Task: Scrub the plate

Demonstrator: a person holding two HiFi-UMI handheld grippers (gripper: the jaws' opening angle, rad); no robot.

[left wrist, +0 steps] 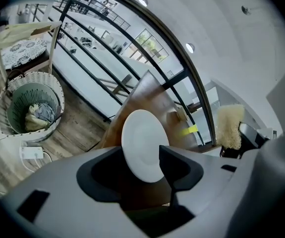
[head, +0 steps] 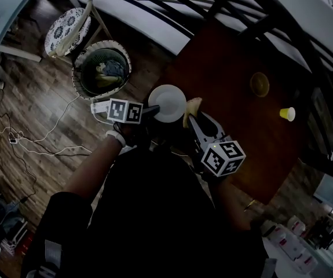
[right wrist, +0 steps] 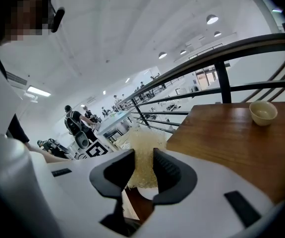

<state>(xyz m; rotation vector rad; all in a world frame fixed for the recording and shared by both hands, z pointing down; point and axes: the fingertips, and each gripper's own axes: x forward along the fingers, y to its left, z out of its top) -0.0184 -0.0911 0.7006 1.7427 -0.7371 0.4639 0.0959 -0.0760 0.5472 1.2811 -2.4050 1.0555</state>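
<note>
The plate (left wrist: 142, 135) lies on the desk (left wrist: 147, 90) corner between the left gripper's (left wrist: 141, 153) spread jaws. These should steady its rim before the right gripper (right wrist: 143, 168), pinching the scrubber (right wrist: 143, 150), rubs it.

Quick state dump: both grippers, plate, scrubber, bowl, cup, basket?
left gripper: open, jaws either side of the plate's rim, not clamping
right gripper: shut on the loofah scrubber
loofah scrubber: clamped between the jaws
plate: appears to lie on the table, at its corner
bowl: upright, looks empty
yellow cup: upright
wicker basket: upright, cloths inside
</note>
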